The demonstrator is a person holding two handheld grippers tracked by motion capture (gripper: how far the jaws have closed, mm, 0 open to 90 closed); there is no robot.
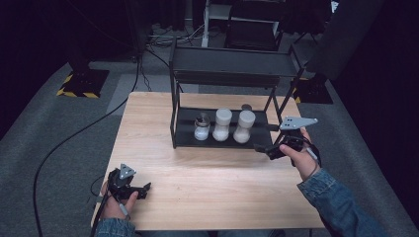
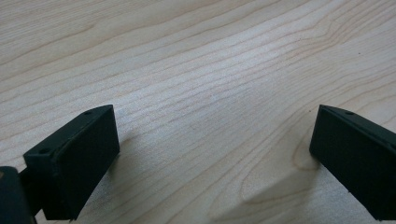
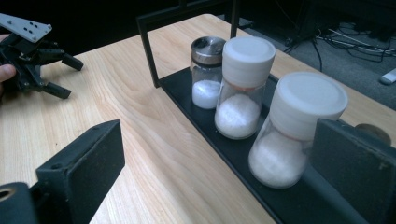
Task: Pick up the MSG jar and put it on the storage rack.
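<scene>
Three jars on rack's bottom shelf (image 1: 257, 140), looks mostly done. Nearest white-lid jar (image 3: 292, 133) stands upright just off right tongs (image 3: 219, 172): jaws wide apart, nothing pinched. Left tongs (image 2: 210, 158) also spread, empty, low over bare surface (image 2: 196, 60). Left to do: back off, maybe.

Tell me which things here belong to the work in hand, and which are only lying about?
In the work:
- right tongs, open beside the rack
- nearest white-lid jar
- second white-lid jar
- metal-lid jar
- rack that holds the jars

Only about:
- left tongs, open, resting on the table
- round dark thing behind the rack
</scene>
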